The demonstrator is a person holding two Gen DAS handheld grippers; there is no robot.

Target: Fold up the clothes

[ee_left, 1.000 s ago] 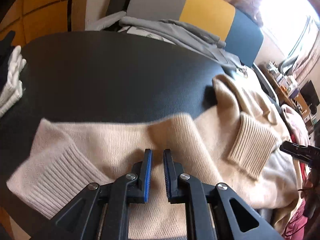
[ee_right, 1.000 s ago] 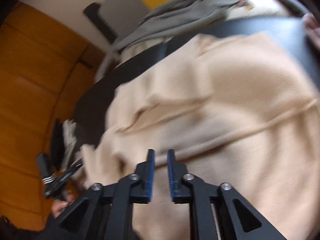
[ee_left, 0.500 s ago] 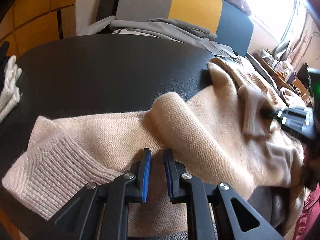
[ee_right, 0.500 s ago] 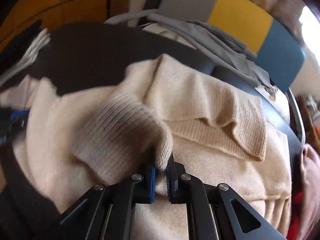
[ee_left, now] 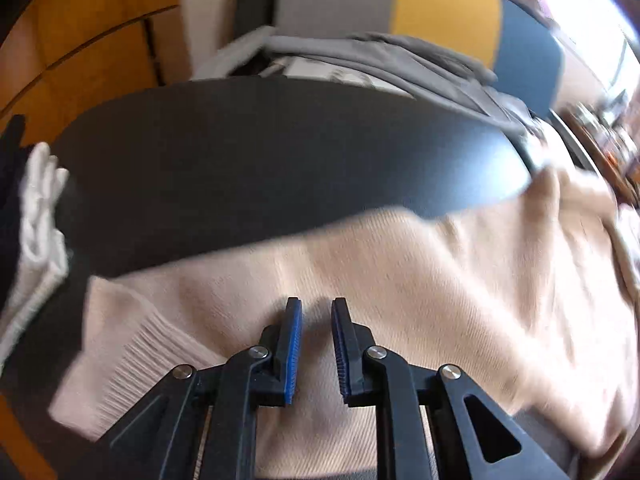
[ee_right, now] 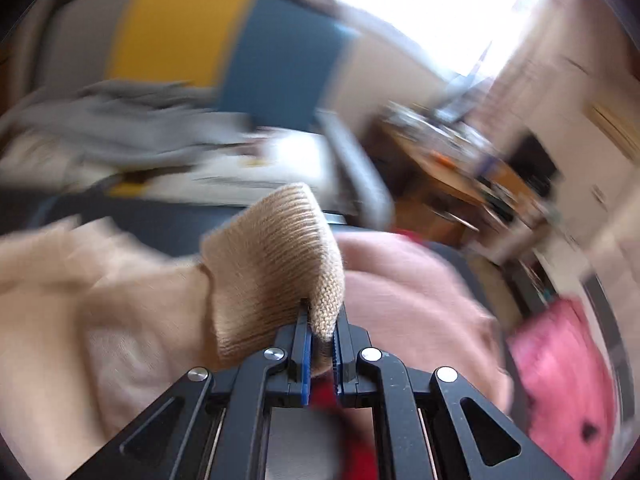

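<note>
One sweater cuff (ee_right: 276,264) pinched in right hand-held gripper (ee_right: 321,344).

Blown-out window (ee_right: 432,12) glare, heavy motion blur, perhaps slightly overexposed.

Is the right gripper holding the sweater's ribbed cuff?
Yes, the right gripper is shut on the ribbed cuff, whose corner is pinched between its blue pads.
</note>
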